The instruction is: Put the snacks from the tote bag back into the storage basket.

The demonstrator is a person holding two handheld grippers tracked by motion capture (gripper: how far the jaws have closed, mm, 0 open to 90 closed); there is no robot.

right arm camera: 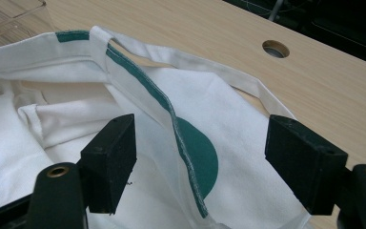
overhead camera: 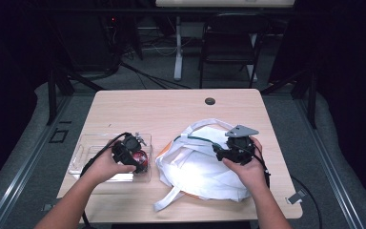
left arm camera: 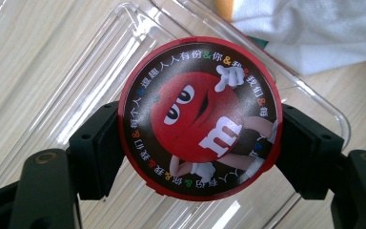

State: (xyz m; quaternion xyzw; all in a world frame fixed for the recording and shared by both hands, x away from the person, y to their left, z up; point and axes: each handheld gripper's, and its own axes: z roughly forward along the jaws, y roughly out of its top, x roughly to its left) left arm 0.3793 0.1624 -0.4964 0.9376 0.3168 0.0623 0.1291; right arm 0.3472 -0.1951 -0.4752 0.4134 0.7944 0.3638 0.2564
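Red round candy tin (left arm camera: 200,117) clamped between our left gripper (left arm camera: 200,143) jaws over the clear tray (overhead camera: 88,148), white tote bag (right arm camera: 209,119) at 3 o'clock, our right gripper (right arm camera: 200,162) wide open astride its green-edged rim, gripping nothing.

The round red lid (left arm camera: 200,118) held between the left tongs (left arm camera: 200,162) carries a large white "m" on the body of a red cartoon candy character. Around its dark rim runs a ring of small Chinese characters broken by coloured "&" signs, reading in part 人人有份&你&我. The white cloth bag (right arm camera: 228,143) bears a plain green disc without lettering.
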